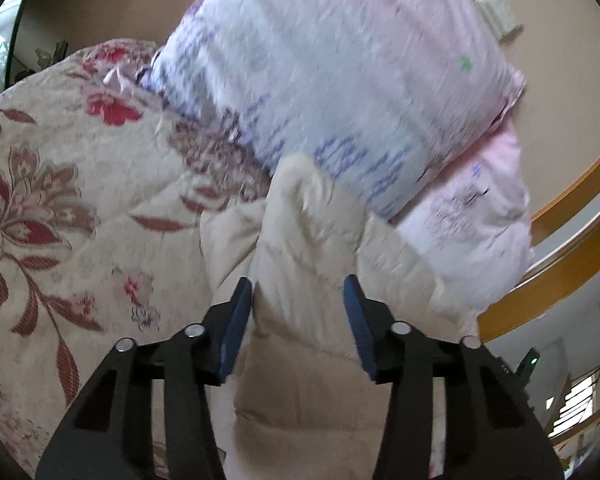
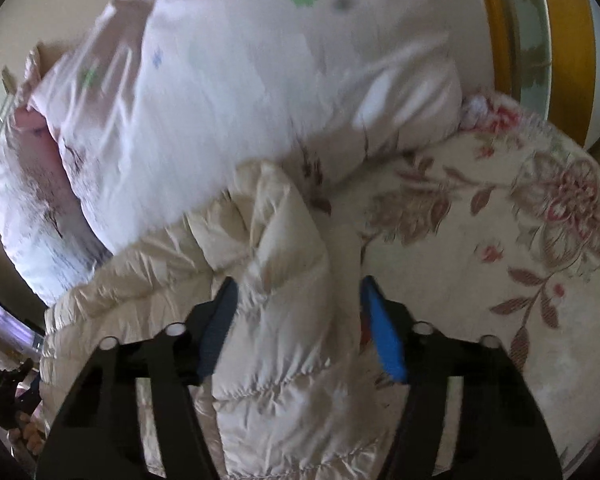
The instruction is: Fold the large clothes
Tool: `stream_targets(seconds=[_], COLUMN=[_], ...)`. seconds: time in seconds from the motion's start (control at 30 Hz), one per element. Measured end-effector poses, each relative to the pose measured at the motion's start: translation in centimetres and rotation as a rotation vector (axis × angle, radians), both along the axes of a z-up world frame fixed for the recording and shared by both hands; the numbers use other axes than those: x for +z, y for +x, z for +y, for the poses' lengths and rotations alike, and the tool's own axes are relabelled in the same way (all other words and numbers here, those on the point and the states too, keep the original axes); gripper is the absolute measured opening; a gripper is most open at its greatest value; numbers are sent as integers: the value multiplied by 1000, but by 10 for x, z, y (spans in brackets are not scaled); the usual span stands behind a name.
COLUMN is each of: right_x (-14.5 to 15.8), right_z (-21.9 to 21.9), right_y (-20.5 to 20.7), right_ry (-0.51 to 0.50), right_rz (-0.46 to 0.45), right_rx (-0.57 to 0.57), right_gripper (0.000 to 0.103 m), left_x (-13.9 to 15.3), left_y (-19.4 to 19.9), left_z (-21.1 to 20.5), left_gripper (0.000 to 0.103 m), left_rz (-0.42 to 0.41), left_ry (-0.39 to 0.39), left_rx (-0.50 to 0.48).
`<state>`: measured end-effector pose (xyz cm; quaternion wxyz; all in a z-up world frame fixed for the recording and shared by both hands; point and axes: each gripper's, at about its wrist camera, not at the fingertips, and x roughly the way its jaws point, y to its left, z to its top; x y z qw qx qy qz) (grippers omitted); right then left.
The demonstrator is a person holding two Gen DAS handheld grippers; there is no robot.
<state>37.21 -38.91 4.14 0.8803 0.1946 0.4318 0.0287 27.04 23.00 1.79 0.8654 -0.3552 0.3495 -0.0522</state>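
A cream quilted puffer jacket [image 1: 312,248] lies bunched on a floral bedspread [image 1: 52,200]. My left gripper [image 1: 298,300] is open, its blue pads [image 1: 236,328] either side of a raised fold of the jacket. In the right wrist view the same jacket [image 2: 276,288] rises between the open fingers of my right gripper [image 2: 300,308]; the left pad [image 2: 218,328] touches the fabric, the right pad [image 2: 384,336] stands apart from it. Neither gripper pinches the cloth.
A large pink and white pillow [image 1: 320,80] lies just behind the jacket, over a second pink pillow [image 1: 476,220]; it fills the upper right wrist view [image 2: 240,92]. A wooden headboard rail [image 1: 560,240] runs at right. The bedspread [image 2: 500,240] extends right.
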Motion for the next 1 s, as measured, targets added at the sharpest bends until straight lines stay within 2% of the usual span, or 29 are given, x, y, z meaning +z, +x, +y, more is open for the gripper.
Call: stream_targets(seconds=[0.03, 0.07, 0.1, 0.2, 0.33, 0.53, 0.8, 1.0], right_x=[-4, -6, -7, -1, -3, -14, -36, -44], right_z=[3, 6, 8, 14, 16, 27, 29, 30], right_y=[1, 1, 0, -5, -2, 10, 20, 25], right_ry=[-7, -9, -13, -51, -76, -152, -199, -199], right_rz=[11, 12, 3, -61, -62, -48, 15, 42], right_rx=[10, 19, 26, 18, -18, -38, -86, -98], right_gripper=[38, 22, 17, 11, 10, 10, 11, 13], left_x=[-2, -5, -6, -8, -14, -19, -27, -36], left_y=[2, 5, 6, 8, 12, 23, 37, 43], left_z=[-3, -6, -9, -12, -12, -19, -21, -21], left_gripper=[37, 33, 28, 20, 16, 16, 16, 16], left_rz=[15, 26, 30, 41, 64, 81, 106, 111], left_ry=[14, 29, 46, 101, 123, 189, 199, 191], left_rx=[-4, -9, -11, 4, 34, 60, 73, 90])
